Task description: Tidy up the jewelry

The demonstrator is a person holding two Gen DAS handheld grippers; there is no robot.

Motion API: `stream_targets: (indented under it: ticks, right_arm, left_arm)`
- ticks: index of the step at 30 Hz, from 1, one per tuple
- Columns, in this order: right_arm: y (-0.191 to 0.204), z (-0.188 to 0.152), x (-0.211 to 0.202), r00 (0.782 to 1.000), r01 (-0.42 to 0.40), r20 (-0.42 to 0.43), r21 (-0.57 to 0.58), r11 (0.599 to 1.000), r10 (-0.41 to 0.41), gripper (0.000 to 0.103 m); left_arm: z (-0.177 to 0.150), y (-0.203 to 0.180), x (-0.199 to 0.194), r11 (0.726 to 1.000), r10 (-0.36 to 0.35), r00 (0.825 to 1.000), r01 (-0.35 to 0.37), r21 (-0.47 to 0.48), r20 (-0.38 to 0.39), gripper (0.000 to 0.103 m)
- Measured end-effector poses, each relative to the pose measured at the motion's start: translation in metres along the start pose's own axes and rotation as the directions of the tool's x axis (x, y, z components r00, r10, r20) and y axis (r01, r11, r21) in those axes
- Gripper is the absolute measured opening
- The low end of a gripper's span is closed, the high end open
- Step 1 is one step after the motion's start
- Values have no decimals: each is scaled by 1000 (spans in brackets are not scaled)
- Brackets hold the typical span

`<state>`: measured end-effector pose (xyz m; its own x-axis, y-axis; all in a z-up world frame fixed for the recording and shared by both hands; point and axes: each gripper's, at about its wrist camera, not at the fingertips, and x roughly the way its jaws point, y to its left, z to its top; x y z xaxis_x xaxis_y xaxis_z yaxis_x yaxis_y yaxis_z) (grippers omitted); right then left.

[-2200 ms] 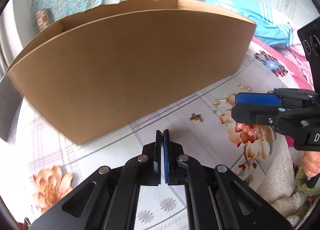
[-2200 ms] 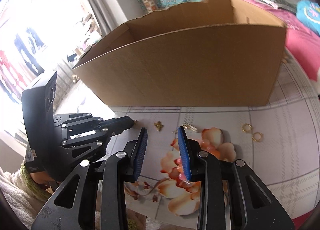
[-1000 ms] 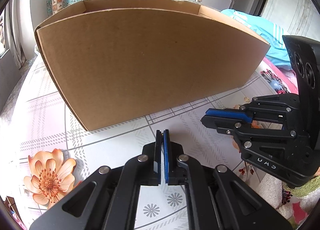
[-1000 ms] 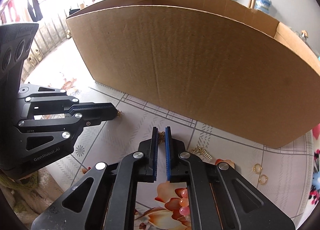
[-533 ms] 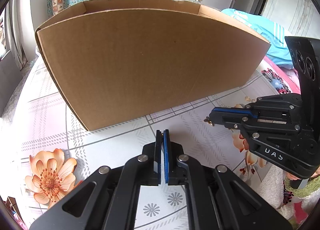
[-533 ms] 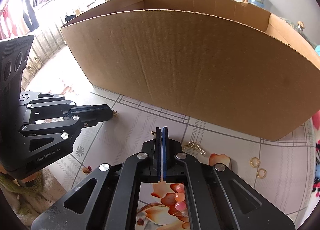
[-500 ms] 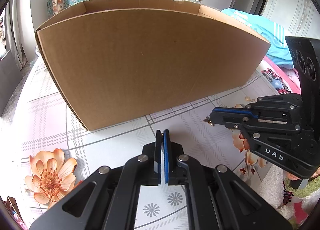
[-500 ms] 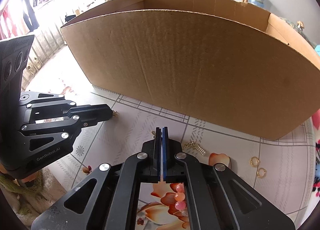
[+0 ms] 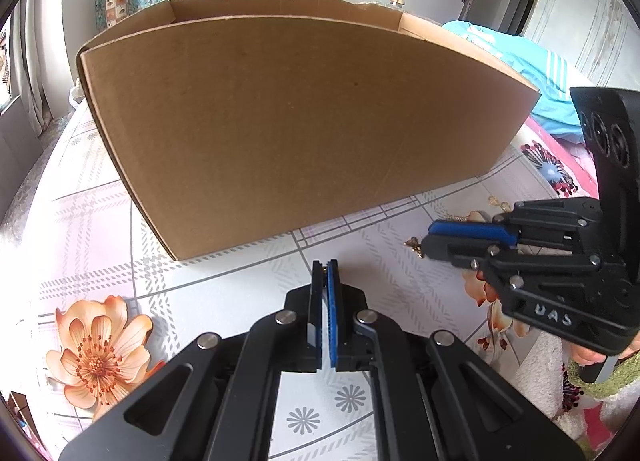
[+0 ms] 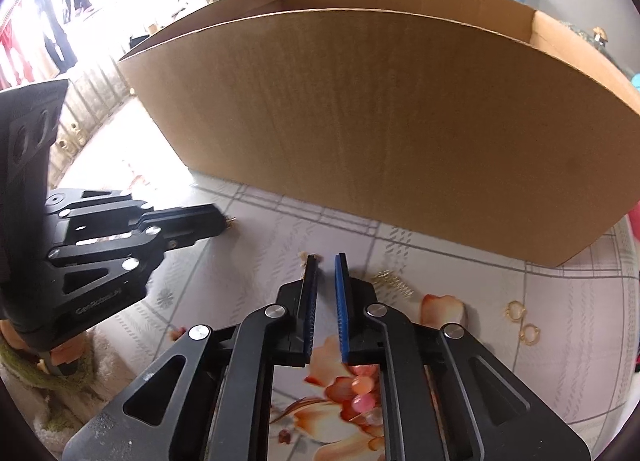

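A big open cardboard box [image 9: 300,133] [image 10: 400,133] stands on the floral tablecloth just beyond both grippers. My left gripper [image 9: 325,265] [image 10: 221,221] is shut, and a tiny gold piece [image 10: 231,223] pokes out at its tip. My right gripper [image 10: 325,259] [image 9: 427,241] hovers low over the cloth with its jaws opening, a narrow gap between the blue pads. A small gold earring [image 10: 310,259] [image 9: 414,247] sits at the tip of its left finger, not pressed by both pads.
Loose on the cloth right of my right gripper lie a coiled gold piece [image 10: 394,281] and two gold rings [image 10: 522,320]. A person's hands in green sleeves hold the grippers. Bedding in pink and blue lies at the far right.
The right gripper's jaws shut half a second ago and have now parted again. The left gripper has stayed still and shut.
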<state>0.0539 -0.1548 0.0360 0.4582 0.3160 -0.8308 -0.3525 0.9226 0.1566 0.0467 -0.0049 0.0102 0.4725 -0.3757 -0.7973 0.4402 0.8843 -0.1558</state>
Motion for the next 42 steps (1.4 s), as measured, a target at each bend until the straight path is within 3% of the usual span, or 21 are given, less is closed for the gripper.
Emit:
stream_targets:
  ticks: [15,21,42]
  right_arm:
    - [12,7,4,1000,-28,-9,-21,999,28,11]
    - [13,13,-1,999,22,27,-79,997,-20,25]
    - [24,1,17,997,78,22,-35,996,-78,25]
  left_arm:
    - [-1,2,-2,1000,1,1000,-1,1,1,2]
    - [0,1,-1,1000,1,1000,-1,4,0,2]
    - [0,2,-1,1000,-3,1000,3,1,3,2]
